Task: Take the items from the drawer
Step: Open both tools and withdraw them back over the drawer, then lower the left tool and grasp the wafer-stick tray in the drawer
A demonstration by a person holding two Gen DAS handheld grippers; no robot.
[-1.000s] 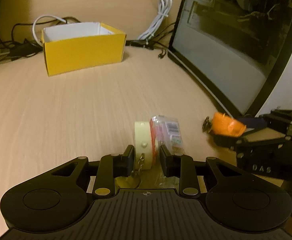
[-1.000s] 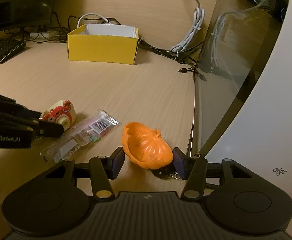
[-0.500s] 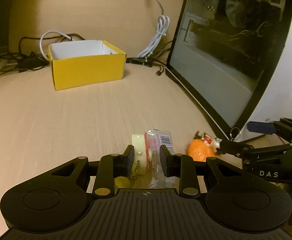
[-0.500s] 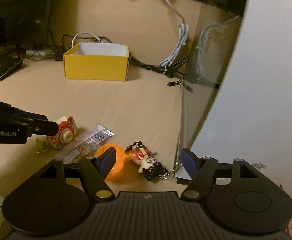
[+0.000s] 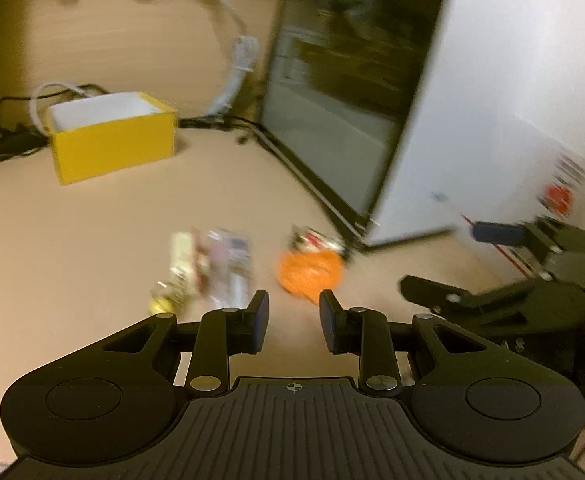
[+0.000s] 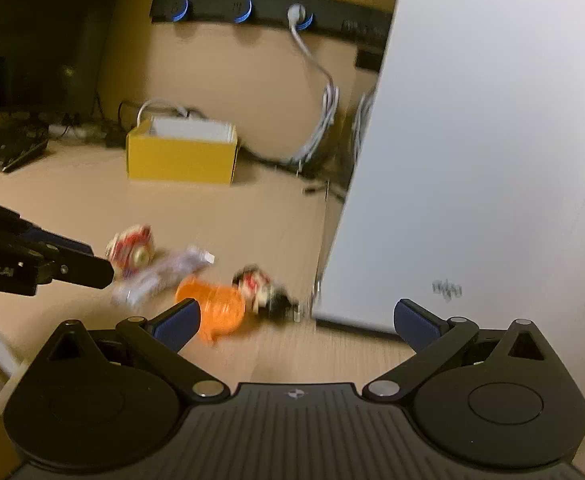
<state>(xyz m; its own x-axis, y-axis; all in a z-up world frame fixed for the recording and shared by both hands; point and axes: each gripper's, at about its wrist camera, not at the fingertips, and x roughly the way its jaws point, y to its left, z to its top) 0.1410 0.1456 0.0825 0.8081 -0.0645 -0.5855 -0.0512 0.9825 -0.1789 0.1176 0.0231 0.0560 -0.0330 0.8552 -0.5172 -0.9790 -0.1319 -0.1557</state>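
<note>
Four small items lie blurred on the wooden desk: a cream and red toy camera (image 5: 182, 256) (image 6: 132, 248), a clear packet (image 5: 230, 264) (image 6: 160, 276), an orange pumpkin (image 5: 310, 270) (image 6: 216, 308) and a doll keychain (image 5: 316, 240) (image 6: 264, 288). My left gripper (image 5: 294, 320) hovers just short of them, its fingers a narrow gap apart with nothing between. My right gripper (image 6: 298, 320) is wide open and empty, above the desk beside the pumpkin. Each gripper shows in the other's view: the right gripper (image 5: 452, 260) and the left gripper (image 6: 92, 268).
A yellow cardboard box (image 5: 112, 144) (image 6: 182, 156) stands at the back of the desk. A white computer case (image 5: 492, 120) (image 6: 492, 160) with a dark glass side fills the right. Cables (image 6: 324, 120) hang behind it, and a keyboard (image 6: 8, 148) sits far left.
Both grippers have drawn back and up from the items. The right one let the pumpkin go onto the desk and opened wide. The toy camera no longer sits at the left fingertips.
</note>
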